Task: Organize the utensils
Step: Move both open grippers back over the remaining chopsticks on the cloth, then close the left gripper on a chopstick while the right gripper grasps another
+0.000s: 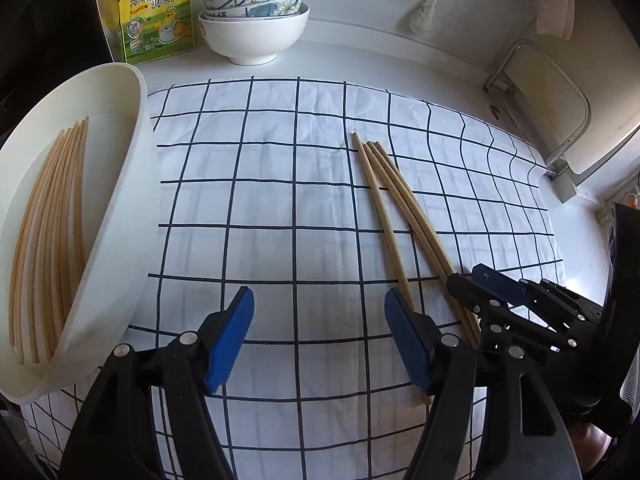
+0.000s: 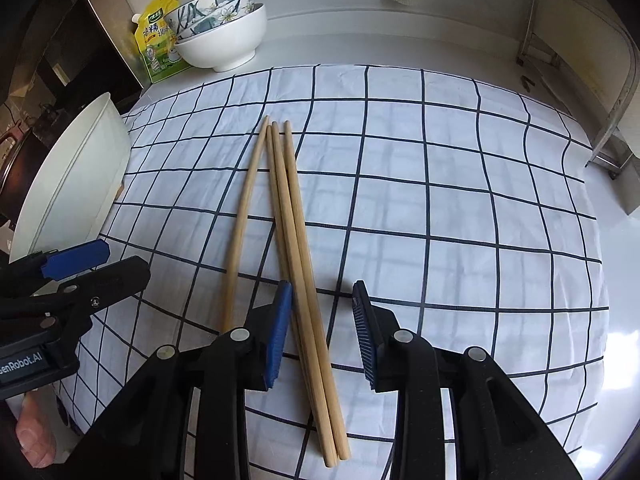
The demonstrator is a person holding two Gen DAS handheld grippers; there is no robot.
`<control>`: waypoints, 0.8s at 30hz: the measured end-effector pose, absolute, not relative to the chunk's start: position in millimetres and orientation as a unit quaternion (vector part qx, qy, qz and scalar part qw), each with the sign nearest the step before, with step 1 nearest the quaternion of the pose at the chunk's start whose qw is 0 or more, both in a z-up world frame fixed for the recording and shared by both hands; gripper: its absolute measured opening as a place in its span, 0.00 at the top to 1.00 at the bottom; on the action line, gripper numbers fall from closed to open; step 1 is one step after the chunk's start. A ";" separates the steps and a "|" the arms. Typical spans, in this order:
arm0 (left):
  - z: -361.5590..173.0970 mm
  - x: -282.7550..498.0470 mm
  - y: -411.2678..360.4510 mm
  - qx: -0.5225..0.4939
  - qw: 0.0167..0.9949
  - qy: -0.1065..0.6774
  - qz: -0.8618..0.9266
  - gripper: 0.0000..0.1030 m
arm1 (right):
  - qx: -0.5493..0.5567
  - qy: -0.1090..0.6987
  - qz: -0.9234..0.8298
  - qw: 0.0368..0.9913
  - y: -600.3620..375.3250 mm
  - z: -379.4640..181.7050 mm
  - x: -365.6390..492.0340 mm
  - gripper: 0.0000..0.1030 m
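I am looking down on a white cloth with a dark grid (image 2: 440,184) spread over the pale counter (image 1: 360,60). Four loose wooden chopsticks (image 2: 294,216) lie on it, tips pointing away from me: three run close together and one splays off to the left at its near end.

My right gripper (image 2: 322,332) sits low over the near ends of those chopsticks. Its jaws stand partly apart, and two of the sticks pass between the blue pads without either pad pressing on them, so nothing is gripped there. The lone left stick runs outside the left pad.

My left gripper (image 1: 320,336) hangs over bare cloth just left of the bundle, jaws spread wide with nothing between them. From its view, one chopstick passes behind its right pad.

To the left of the cloth, a white oval tray (image 1: 132,208) rests tilted, its rim overlapping the cloth edge. A row of chopsticks already in the tray (image 1: 48,232) lies side by side along its length.

At the back of the counter stands a yellow seasoning pouch (image 1: 156,12) beside a stack of bowls (image 1: 254,20), two patterned ones nested in a plain white one. A metal rack (image 1: 552,112) sits at the right edge.
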State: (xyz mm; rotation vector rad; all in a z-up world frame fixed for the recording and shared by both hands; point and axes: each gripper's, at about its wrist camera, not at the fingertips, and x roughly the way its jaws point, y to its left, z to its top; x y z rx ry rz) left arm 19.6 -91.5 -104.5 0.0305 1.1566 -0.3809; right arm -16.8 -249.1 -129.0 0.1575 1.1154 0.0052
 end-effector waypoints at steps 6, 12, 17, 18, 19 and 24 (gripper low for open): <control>-111.9 21.2 -104.7 0.020 0.818 0.546 -0.179 0.35 | 0.085 0.521 -0.004 0.849 -264.9 -126.2 -20.8 0.71; -119.5 23.2 -117.0 0.026 0.817 0.549 -0.177 0.35 | 0.078 0.523 -0.002 0.849 -268.0 -128.9 -19.0 0.71; -123.1 23.1 -122.6 0.030 0.816 0.549 -0.177 0.35 | 0.059 0.525 0.013 0.849 -261.4 -127.9 -20.4 0.71; -123.4 23.2 -122.3 0.030 0.816 0.550 -0.176 0.35 | 0.054 0.527 0.017 0.848 -259.5 -128.0 -20.2 0.71; -124.0 23.5 -122.3 0.028 0.816 0.551 -0.176 0.35 | 0.049 0.529 0.020 0.847 -257.3 -128.5 -19.3 0.71; -125.5 24.6 -123.1 0.028 0.817 0.550 -0.172 0.35 | 0.033 0.529 0.022 0.847 -254.6 -130.0 -16.0 0.71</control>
